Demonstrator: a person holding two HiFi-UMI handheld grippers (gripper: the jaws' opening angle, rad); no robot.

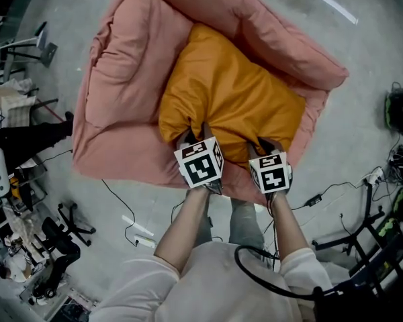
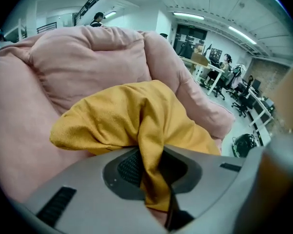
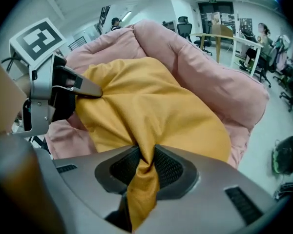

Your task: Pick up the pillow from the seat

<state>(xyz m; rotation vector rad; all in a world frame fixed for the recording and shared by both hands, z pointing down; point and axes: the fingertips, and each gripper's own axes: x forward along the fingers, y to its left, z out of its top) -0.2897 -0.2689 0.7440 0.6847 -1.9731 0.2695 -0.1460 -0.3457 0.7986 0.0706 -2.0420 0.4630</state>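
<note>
Pinching folds of the orange pillow at its 6 o'clock edge, left gripper and right gripper both clamp fabric; the pillow lies on the pink seat, against its 1 o'clock side.

Cool white indoor light fills all three views evenly and brightly. The ceiling strip lights glow at about 1 o'clock in the left gripper view and at 12 to 1 o'clock in the right, with mild glare. Shadows are soft, mostly gentle shading in the folds of the pillow. Every view bows strongly toward dark, vignetted corners. The nearest foreground at 6 o'clock in both gripper views is out of focus.
</note>
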